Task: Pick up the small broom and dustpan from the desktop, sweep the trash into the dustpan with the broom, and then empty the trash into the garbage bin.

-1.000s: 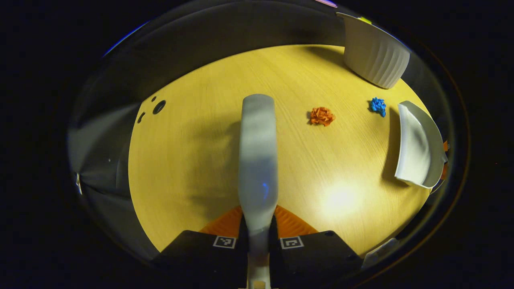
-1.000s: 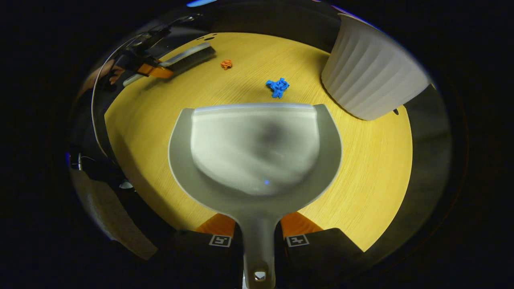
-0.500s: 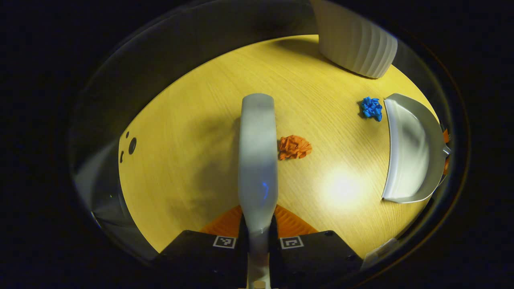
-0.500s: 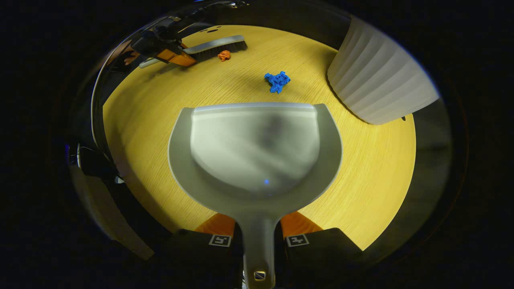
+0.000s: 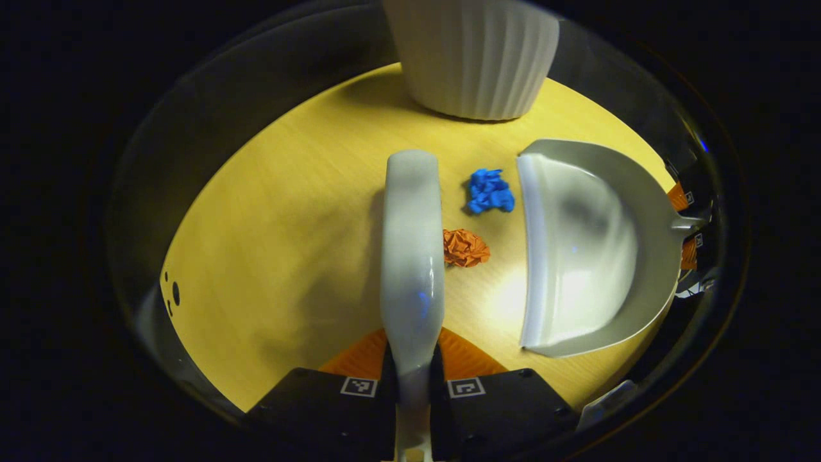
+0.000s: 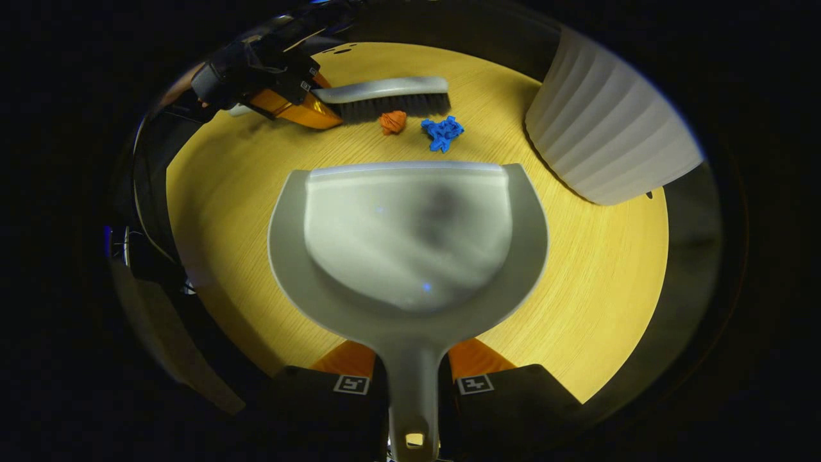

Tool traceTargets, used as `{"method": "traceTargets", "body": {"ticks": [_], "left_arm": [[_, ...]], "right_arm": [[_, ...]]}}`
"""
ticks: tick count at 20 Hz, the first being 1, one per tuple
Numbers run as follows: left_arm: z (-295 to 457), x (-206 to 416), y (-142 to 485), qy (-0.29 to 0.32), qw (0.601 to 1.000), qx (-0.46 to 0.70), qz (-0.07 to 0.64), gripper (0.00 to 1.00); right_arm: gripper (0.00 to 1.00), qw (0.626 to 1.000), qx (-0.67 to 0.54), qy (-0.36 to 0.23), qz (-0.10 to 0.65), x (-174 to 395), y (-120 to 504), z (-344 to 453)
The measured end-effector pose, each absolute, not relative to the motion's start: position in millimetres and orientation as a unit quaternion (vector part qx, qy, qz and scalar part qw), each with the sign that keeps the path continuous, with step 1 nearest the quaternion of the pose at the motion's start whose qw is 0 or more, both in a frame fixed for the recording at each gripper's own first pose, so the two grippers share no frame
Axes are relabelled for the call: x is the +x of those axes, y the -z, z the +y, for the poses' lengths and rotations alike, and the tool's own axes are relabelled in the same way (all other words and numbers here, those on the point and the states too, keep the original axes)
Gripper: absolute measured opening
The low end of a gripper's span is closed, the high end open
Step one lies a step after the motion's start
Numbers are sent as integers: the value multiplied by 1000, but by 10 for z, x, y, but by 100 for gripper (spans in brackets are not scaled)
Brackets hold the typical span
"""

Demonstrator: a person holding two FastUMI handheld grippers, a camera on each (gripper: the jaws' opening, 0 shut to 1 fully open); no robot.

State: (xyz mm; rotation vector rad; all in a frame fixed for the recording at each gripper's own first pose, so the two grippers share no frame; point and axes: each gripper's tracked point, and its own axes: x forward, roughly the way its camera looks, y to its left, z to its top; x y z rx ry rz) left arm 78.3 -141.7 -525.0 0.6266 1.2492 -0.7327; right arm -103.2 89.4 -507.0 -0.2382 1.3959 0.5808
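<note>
My left gripper [image 5: 412,359] is shut on the handle of the small grey broom [image 5: 412,250], whose back runs up the middle of the left gripper view. An orange paper scrap [image 5: 465,248] touches the broom's right side, and a blue scrap [image 5: 489,191] lies just beyond it. My right gripper [image 6: 412,369] is shut on the handle of the grey dustpan [image 6: 408,237], whose lip faces both scraps. In the right gripper view the broom [image 6: 385,98] stands bristles down behind the orange scrap [image 6: 392,122] and blue scrap [image 6: 441,133], held by the left gripper [image 6: 292,102].
A white ribbed garbage bin [image 5: 473,58] stands on the yellow wooden desktop [image 5: 276,231] beyond the scraps, and the bin [image 6: 609,141] is to the right of the dustpan in the right gripper view. Cable holes [image 5: 173,294] mark the desktop's left edge.
The broom has swept toward the dustpan, pushing the orange scrap along until it lies next to the blue one. The dustpan has stayed nearly still, with both scraps now close to its lip.
</note>
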Motion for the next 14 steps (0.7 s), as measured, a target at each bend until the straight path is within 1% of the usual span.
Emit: {"method": "traceTargets", "body": {"ticks": [1, 2, 3, 5, 8, 12, 14], "left_arm": [[-1487, 742, 5249, 336, 703, 277, 563, 24], [-1548, 681, 5245, 344, 700, 270, 565, 27], [-1619, 620, 5242, 354, 696, 264, 566, 25], [-1725, 540, 5237, 378, 688, 262, 562, 25], [-1769, 472, 5217, 394, 680, 255, 564, 25], [-1865, 237, 5107, 428, 659, 219, 578, 25], [-1867, 191, 5099, 425, 661, 215, 580, 25]], "right_arm": [[34, 722, -108, -264, 630, -1033, 5079, 890], [34, 722, -108, -265, 630, -1038, 5085, 886], [35, 723, -107, -266, 628, -1039, 5091, 886], [35, 723, -106, -269, 627, -1054, 5109, 874], [35, 729, -102, -271, 621, -1039, 5125, 888], [34, 741, -97, -273, 606, -861, 5270, 996], [34, 748, -94, -270, 599, -826, 5341, 995]]}}
